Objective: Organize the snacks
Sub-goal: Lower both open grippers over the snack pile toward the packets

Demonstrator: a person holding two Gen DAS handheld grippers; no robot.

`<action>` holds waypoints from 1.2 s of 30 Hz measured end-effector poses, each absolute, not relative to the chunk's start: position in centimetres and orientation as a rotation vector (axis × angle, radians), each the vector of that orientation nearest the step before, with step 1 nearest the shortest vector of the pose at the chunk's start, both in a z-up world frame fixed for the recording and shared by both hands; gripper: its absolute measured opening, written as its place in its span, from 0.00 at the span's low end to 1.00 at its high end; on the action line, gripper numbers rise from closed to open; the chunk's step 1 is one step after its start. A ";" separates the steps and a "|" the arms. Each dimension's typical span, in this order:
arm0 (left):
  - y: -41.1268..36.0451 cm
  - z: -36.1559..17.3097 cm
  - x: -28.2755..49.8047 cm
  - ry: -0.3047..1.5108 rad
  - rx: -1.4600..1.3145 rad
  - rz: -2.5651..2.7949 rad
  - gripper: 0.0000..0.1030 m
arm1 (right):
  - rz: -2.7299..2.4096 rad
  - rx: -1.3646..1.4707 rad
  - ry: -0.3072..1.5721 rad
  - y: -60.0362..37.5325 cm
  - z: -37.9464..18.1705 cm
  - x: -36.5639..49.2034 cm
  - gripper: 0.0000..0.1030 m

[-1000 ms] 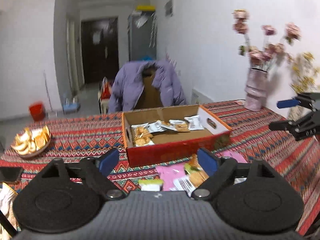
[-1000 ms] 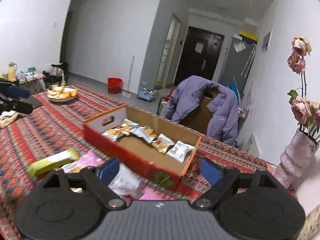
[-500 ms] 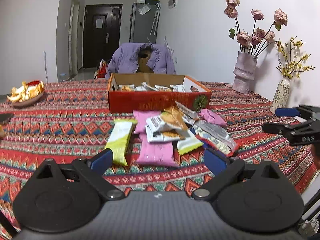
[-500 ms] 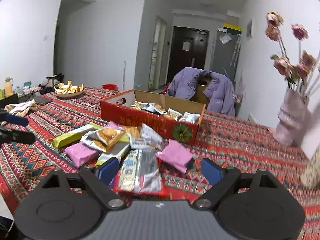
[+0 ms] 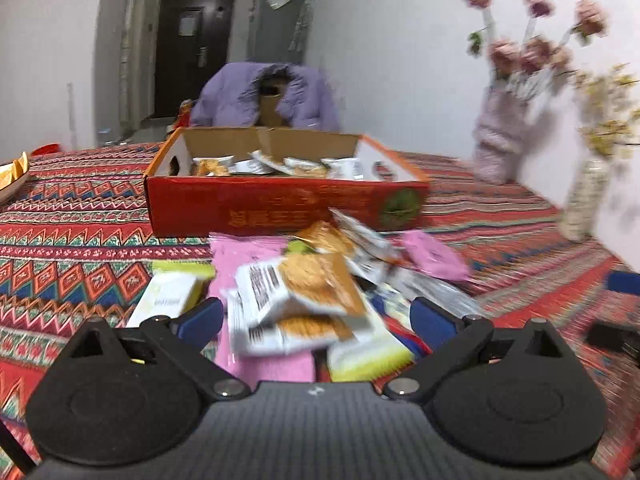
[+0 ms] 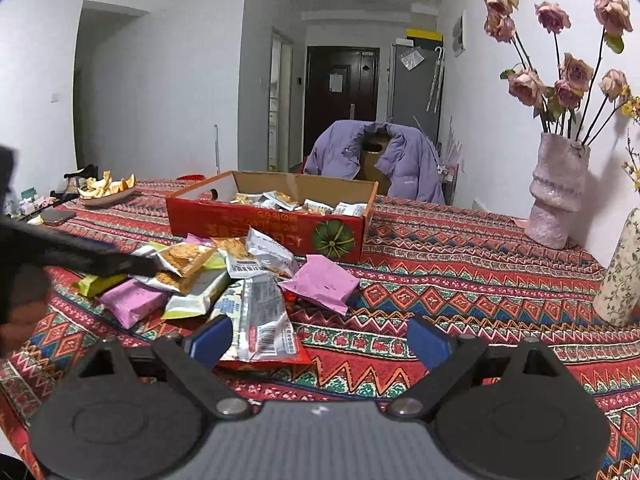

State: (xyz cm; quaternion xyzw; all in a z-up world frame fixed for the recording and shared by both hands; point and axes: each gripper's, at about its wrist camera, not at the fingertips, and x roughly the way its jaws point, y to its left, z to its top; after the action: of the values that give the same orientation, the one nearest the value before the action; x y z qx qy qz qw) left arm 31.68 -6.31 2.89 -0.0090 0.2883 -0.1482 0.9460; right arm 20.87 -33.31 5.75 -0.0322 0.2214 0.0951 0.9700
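**Slippery packets, crowded pile: a grab here may catch more than one**

The left gripper (image 5: pixel 316 320) hangs with jaws spread wide over the heap, an orange-and-white crinkly foil biscuit packet (image 5: pixel 298 294) lying between its blue tips but not pinched. The right gripper (image 6: pixel 318 338) is likewise spread, holding nothing, beside a flat silver-and-red printed wrapper (image 6: pixel 262 322). The loose snacks lie overlapped on the red zigzag-patterned woven tablecloth (image 6: pixel 460 292), just in front of the shallow red cardboard box (image 6: pixel 272 228), which already holds several packets.

Judging by the glossy, puffed film, closing on the top packet could squeeze it out sideways or drag the smooth pink plastic pouch (image 5: pixel 244 258) beneath. The pale pink textured ceramic vase (image 6: pixel 558 192) stands well apart, at little risk.
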 end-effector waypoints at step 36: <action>-1.2 2.1 30.8 0.563 0.033 -0.318 0.86 | 0.552 -0.238 0.562 -17.0 2.5 40.5 0.78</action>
State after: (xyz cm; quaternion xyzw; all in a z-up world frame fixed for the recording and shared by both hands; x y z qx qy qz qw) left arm 30.77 -1.24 2.09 0.0161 0.2768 -0.1561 0.9480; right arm 40.53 -17.03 2.48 -0.1156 0.2733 0.2681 0.9166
